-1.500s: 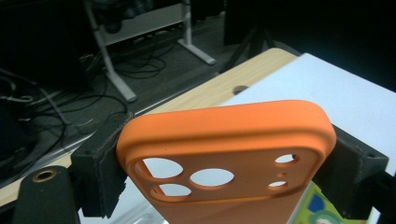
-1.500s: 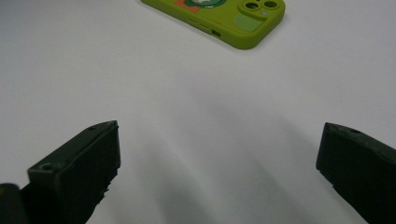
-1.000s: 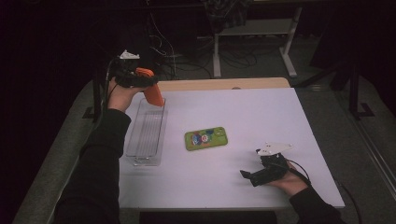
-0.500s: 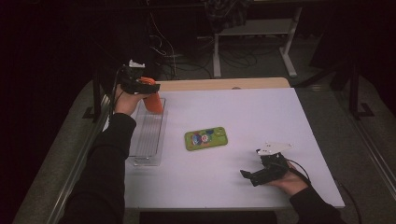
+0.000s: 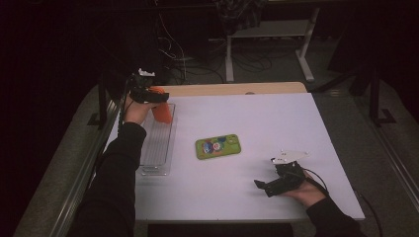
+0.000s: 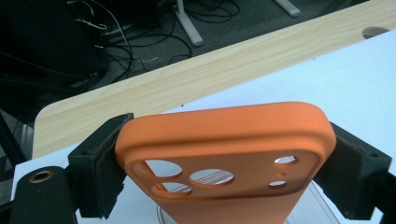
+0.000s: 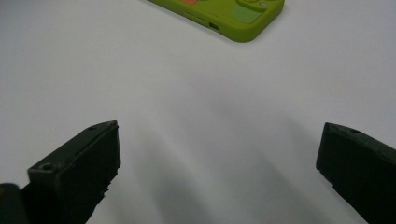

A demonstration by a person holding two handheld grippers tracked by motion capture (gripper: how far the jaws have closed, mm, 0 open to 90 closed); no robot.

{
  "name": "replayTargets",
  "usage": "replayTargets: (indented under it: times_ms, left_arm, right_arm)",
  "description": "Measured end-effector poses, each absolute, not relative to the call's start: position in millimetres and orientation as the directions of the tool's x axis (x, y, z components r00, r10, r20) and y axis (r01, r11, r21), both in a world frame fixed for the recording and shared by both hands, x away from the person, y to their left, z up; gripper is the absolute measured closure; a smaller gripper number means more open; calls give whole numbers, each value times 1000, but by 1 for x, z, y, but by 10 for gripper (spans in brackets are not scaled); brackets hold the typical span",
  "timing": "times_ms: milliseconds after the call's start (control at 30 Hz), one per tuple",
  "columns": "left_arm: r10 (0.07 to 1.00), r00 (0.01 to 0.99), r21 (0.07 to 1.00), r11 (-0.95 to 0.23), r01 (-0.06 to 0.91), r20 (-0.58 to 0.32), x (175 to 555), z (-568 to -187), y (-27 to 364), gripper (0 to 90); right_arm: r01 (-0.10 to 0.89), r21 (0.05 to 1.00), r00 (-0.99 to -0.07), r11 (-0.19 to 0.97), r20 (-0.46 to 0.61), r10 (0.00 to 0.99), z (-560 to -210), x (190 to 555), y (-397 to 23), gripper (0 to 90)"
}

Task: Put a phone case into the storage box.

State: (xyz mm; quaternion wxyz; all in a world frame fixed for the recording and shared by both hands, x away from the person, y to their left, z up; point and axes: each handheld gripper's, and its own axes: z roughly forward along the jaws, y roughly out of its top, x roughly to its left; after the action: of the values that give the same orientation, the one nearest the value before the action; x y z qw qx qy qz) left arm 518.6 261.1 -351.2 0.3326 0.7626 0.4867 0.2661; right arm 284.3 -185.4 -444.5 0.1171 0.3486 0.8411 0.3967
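Taking the clear tray (image 5: pixel 157 143) as landmark: it lies along the left side of the white surface (image 5: pixel 276 123), long axis running away from the person. At its far end the left gripper (image 5: pixel 157 98) pinches an orange case (image 5: pixel 162 111) across its width, both pads pressed on the case's edges. In the left gripper view the orange case (image 6: pixel 224 158) sits between the two black pads with its camera cut-outs showing, and the tray's clear rim (image 6: pixel 317 205) is visible just beneath it; the case hangs tilted over the tray's far end, and whether it touches the tray cannot be told. To the right of the tray, near the middle of the surface, a green case (image 5: pixel 218 146) lies flat. Farther right and nearer the person, well apart from the tray, the right gripper (image 5: pixel 269 186) rests low by the surface with its jaws spread wide and nothing between them; its own view shows the green case (image 7: pixel 224 14) ahead.
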Motion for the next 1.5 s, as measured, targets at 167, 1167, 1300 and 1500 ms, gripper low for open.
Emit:
replayTargets:
  times_ms: [167, 1167, 1300, 1500]
  left_arm:
    - [927, 367, 782, -284, 554, 77, 519, -354, 261, 132]
    - [932, 362, 828, -228, 513, 32, 525, -357, 261, 8]
    - [932, 361, 838, -211, 504, 18, 527, -356, 261, 6]
    - [932, 361, 839, -217, 498, 27, 530, -353, 262, 6]
  right_arm:
    - [492, 750, -729, 442, 78, 680, -444, 284, -186, 0]
    - [494, 747, -732, 445, 81, 676, -445, 285, -184, 0]
    - [494, 746, -733, 447, 81, 676, -445, 285, -184, 0]
    - [492, 745, -734, 451, 77, 674, -446, 285, -184, 0]
